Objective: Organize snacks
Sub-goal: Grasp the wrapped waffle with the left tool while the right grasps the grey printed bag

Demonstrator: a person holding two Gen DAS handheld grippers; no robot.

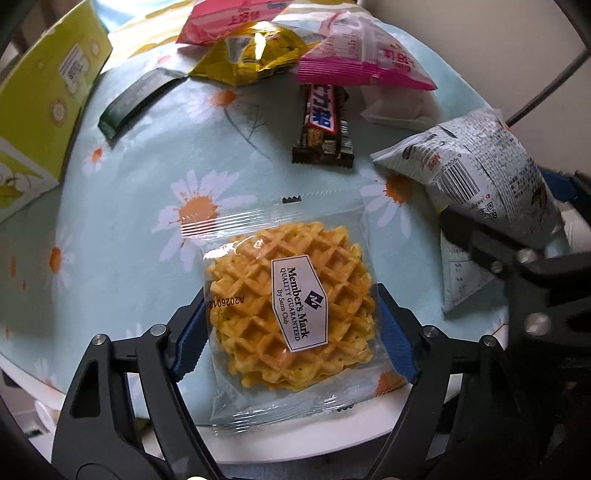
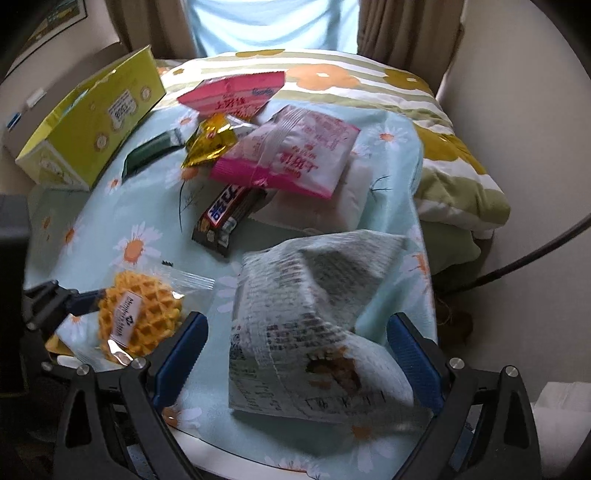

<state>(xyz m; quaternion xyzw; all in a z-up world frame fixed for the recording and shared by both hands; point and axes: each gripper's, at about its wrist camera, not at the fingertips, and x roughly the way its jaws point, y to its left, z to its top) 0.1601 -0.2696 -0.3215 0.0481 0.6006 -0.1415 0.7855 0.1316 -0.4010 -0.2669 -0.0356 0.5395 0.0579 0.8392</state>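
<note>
Two grippers worked over a round table [image 1: 122, 206] covered in a pale blue daisy-print cloth. Left gripper [image 1: 291, 328] pointed steeply down, straddling a clear-wrapped waffle packet [image 1: 291, 314] labelled Member's Mark. Its blue pads [image 1: 397, 343] stood at the packet's two side edges, touching or all but touching the wrapper; firm pressure could not be told. The packet lay flat on the cloth at the near table edge, between the jaws.

Right gripper [image 2: 297, 363] also pointed down, jaws wide. A grey-and-white printed snack bag [image 2: 306, 328] lay between them, blurred in the right wrist view, with clear gaps to both blue pads [image 2: 413, 362]. Nothing was gripped there. In the left wrist view the same bag [image 1: 476, 177] sat to the right of the left gripper, with the right gripper's black frame against it.

Ahead of both grippers, further across the table: a brown chocolate bar [image 1: 325, 125], a pink-and-white snack pouch [image 1: 362, 59], a yellow foil packet [image 1: 251, 55], a second pink packet [image 1: 225, 18] and a dark green wrapped bar [image 1: 133, 99]. A yellow-green open box [image 1: 40, 103] stood at the far left of the left gripper, on the table's edge.
</note>
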